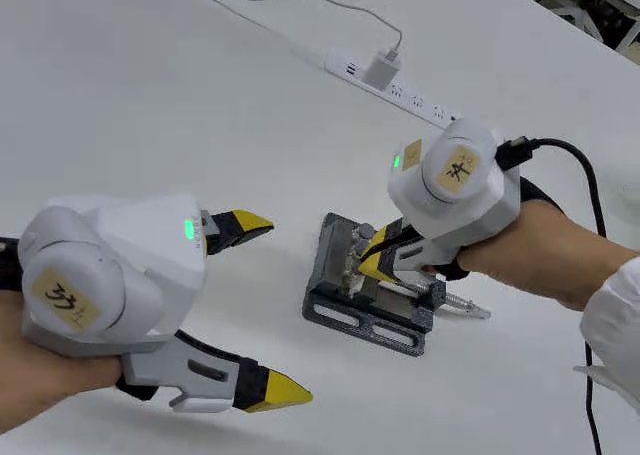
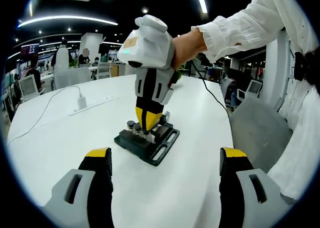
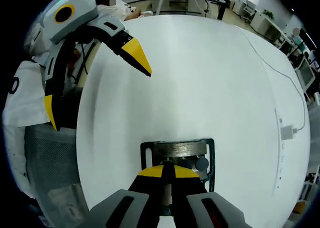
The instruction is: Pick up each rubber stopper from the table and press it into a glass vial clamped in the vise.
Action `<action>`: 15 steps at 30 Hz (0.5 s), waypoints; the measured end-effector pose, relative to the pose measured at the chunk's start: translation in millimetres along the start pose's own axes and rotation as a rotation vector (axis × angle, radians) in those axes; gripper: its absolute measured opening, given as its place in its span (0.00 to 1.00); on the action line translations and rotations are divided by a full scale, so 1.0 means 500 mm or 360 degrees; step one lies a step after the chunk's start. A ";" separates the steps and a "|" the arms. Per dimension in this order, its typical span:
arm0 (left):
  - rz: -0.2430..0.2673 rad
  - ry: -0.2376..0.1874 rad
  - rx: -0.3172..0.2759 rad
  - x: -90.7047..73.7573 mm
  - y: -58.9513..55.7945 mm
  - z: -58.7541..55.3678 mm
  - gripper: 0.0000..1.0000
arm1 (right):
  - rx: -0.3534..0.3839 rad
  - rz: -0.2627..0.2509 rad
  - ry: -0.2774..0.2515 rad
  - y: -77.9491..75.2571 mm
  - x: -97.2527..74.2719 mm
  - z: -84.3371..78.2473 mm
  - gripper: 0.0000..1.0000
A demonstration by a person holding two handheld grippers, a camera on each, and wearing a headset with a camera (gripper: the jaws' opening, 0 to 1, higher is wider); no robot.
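Left gripper (image 1: 288,308): nearest the camera, at the lower left of the head view. Its jaws are spread wide with nothing between them, and it hangs above bare table (image 1: 150,95), well apart from the vise.
Right gripper (image 1: 368,258): at centre right of the head view, tilted down onto the top of the vise (image 1: 350,320). Its yellow tips are drawn together almost tip to tip. Whether a stopper sits between them is hidden by the jaws themselves.
Vise: a dark block at the middle of the head view, flat on the table, with its screw handle pointing toward the lower right.
Stoppers (image 3: 201,163): two dark round caps sit in the clamp line just right of the right gripper's tips in the right gripper view. They appear to be already seated on vials.
Glass vials: mostly hidden between the vise jaws. The one under the right gripper's tips cannot be made out.
Step in hand: probably pressing a stopper down into a clamped vial.
Doing it well: push straight along the vial's axis rather than at the present tilt, so the glass is not levered sideways. Ease the force on gradually. The free left gripper could steady the vise base if it starts to slide.
Background: a power strip (image 1: 390,80) lies at the upper right.
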State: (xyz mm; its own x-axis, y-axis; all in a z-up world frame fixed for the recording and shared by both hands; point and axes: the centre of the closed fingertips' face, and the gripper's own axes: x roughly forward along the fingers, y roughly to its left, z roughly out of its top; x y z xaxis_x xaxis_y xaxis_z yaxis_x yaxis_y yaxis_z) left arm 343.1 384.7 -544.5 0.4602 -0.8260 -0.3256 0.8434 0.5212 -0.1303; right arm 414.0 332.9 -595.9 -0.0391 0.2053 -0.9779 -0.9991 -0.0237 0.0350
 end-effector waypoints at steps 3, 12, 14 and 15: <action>0.0005 -0.0004 -0.0007 0.000 0.002 0.001 0.87 | -0.0021 -0.0008 0.0035 0.001 0.002 0.002 0.00; 0.0019 -0.0012 -0.0004 -0.002 0.008 0.005 0.87 | -0.0040 -0.0037 0.0058 0.004 0.003 -0.001 0.00; 0.0022 -0.0014 -0.0005 -0.003 0.009 0.006 0.87 | -0.0034 -0.0054 0.0049 0.005 0.003 -0.002 0.00; 0.0025 -0.0016 -0.0004 -0.003 0.010 0.007 0.87 | -0.0044 -0.0073 0.0039 0.006 0.003 -0.003 0.00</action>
State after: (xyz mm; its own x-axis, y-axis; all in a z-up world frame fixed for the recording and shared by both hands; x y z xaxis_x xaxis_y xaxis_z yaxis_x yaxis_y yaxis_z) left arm 347.7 387.6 -541.5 0.4761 -0.8197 -0.3185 0.8353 0.5348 -0.1274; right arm 411.0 331.9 -597.5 0.0072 0.1828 -0.9831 -0.9990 -0.0419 -0.0151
